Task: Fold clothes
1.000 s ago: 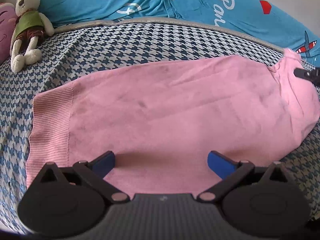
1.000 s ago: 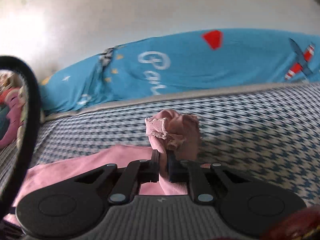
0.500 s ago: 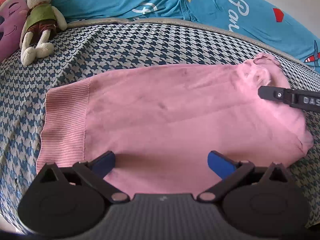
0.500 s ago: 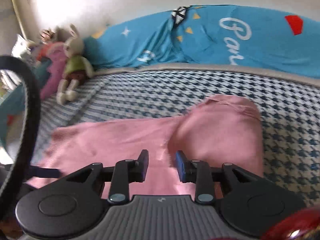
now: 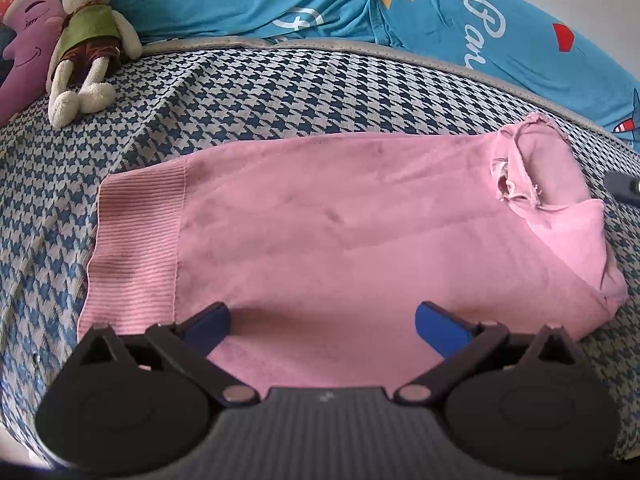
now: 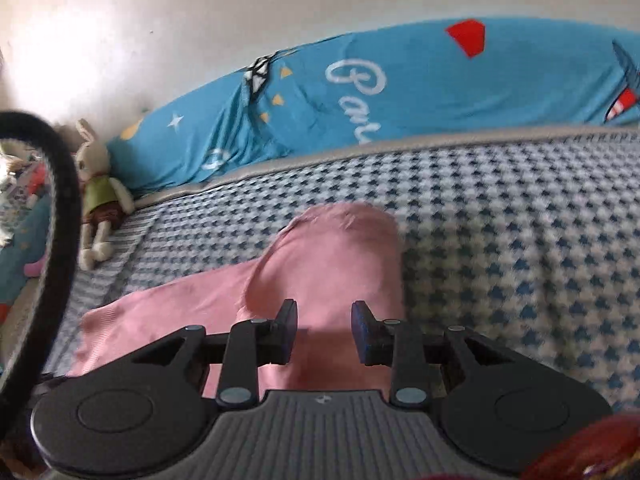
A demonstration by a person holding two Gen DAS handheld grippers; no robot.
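A pink sweater (image 5: 320,220) lies flat across the houndstooth bed, its ribbed hem (image 5: 136,240) at the left. Its collar end (image 5: 536,168) is folded back onto the body at the right. My left gripper (image 5: 322,320) hovers over the sweater's near edge, jaws wide open with only flat cloth below them. In the right wrist view, my right gripper (image 6: 324,328) is open above the folded end of the sweater (image 6: 332,264), with a clear gap and nothing pinched. A finger of the right gripper (image 5: 622,188) shows at the right edge of the left wrist view, just off the cloth.
A stuffed rabbit (image 5: 88,40) and a purple cushion (image 5: 24,52) lie at the bed's far left. A blue printed quilt (image 5: 440,12) runs along the wall behind. The houndstooth bedspread (image 5: 240,92) surrounds the sweater. A black cable loop (image 6: 60,208) crosses the left of the right wrist view.
The right gripper was shut on the sweater's collar end, laid it over onto the body, opened and drew back to the right. The left gripper stayed open over the near edge.
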